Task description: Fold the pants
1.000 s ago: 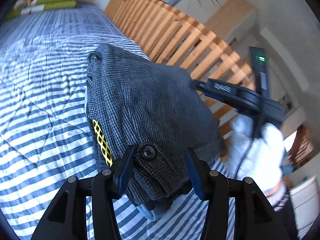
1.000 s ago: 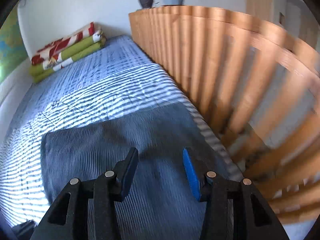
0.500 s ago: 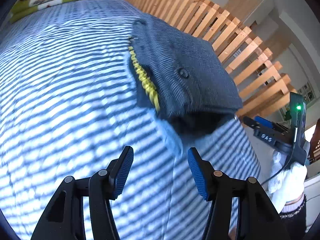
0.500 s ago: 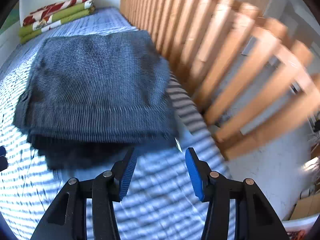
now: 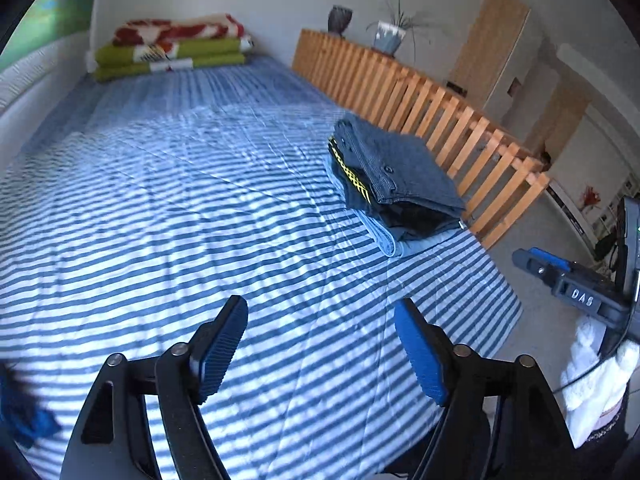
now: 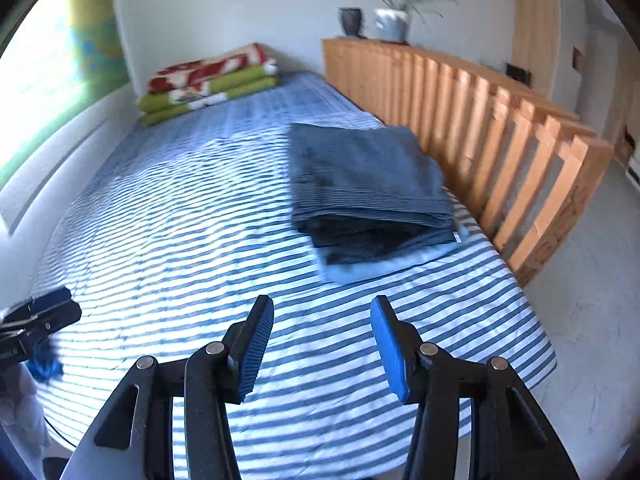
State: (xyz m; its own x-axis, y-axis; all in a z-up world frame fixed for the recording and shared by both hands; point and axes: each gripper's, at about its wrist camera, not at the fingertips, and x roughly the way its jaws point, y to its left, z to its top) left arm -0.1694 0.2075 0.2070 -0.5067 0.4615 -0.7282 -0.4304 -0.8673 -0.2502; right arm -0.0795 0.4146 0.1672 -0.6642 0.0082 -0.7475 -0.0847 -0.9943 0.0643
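Note:
The grey folded pants (image 5: 404, 168) (image 6: 364, 172) lie on top of a stack of folded clothes near the bed's right edge, beside the wooden rail. Under them sit a dark garment and a light blue one (image 5: 384, 236) (image 6: 380, 266). My left gripper (image 5: 320, 344) hangs open over the striped bedspread, well short of the stack, with nothing between its fingers. My right gripper (image 6: 322, 344) is open too and holds nothing, back from the stack. The right gripper (image 5: 536, 262) also shows at the right edge of the left wrist view, held by a white-gloved hand (image 5: 596, 372).
A striped blue and white bedspread (image 5: 180, 220) (image 6: 180, 240) covers the bed. A slatted wooden rail (image 5: 432, 108) (image 6: 500, 132) runs along its right side. Folded green and red blankets (image 5: 172, 48) (image 6: 208, 80) lie at the far end. Two pots (image 5: 388, 36) stand on the rail's shelf.
Both grippers have let go of the grey pants and pulled back from the stack toward the bed's near end. The pants now rest on the pile.

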